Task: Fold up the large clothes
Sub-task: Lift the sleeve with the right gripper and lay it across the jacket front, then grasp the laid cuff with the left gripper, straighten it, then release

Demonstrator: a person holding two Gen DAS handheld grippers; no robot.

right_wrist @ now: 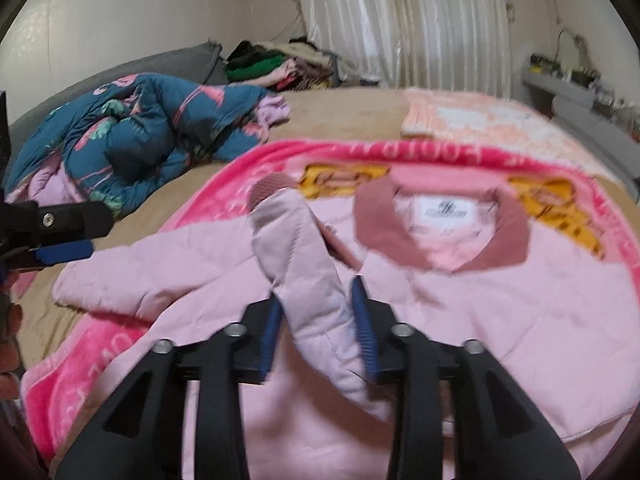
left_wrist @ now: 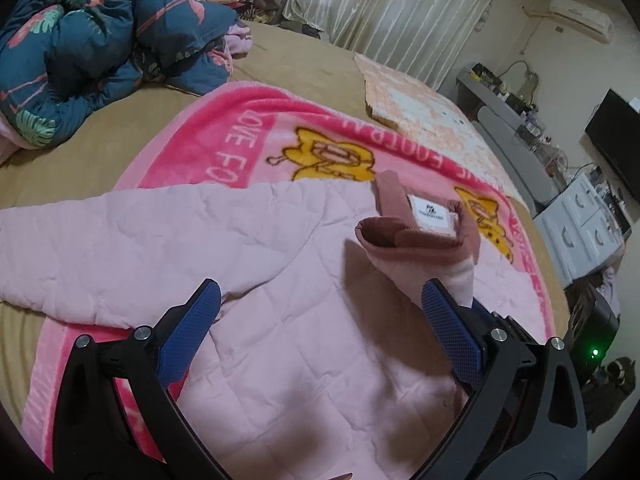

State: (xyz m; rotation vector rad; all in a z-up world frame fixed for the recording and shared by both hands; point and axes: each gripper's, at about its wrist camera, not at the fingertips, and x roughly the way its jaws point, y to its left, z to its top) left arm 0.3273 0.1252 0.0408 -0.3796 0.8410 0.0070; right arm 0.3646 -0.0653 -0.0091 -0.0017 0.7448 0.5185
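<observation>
A pale pink quilted jacket (left_wrist: 280, 340) lies spread on a bright pink blanket (left_wrist: 224, 136) on the bed, its dusty-rose collar (right_wrist: 440, 236) and white label facing up. One sleeve (right_wrist: 304, 280) is folded across the body, cuff (right_wrist: 268, 190) pointing away. My right gripper (right_wrist: 316, 292) straddles that sleeve; its blue pads stand slightly apart from the fabric, so it is open. My left gripper (left_wrist: 320, 286) hovers wide open over the jacket's body, holding nothing. The other sleeve (left_wrist: 80, 248) stretches out to the left. One of the left gripper's fingers (right_wrist: 66, 251) shows at the right wrist view's left edge.
A crumpled blue floral quilt (left_wrist: 100, 40) lies at the bed's far left, with a pile of clothes (right_wrist: 272, 64) behind it. A peach towel (left_wrist: 420, 112) lies beyond the blanket. White drawers (left_wrist: 584, 224) and a grey desk (left_wrist: 500, 108) stand past the bed's right edge.
</observation>
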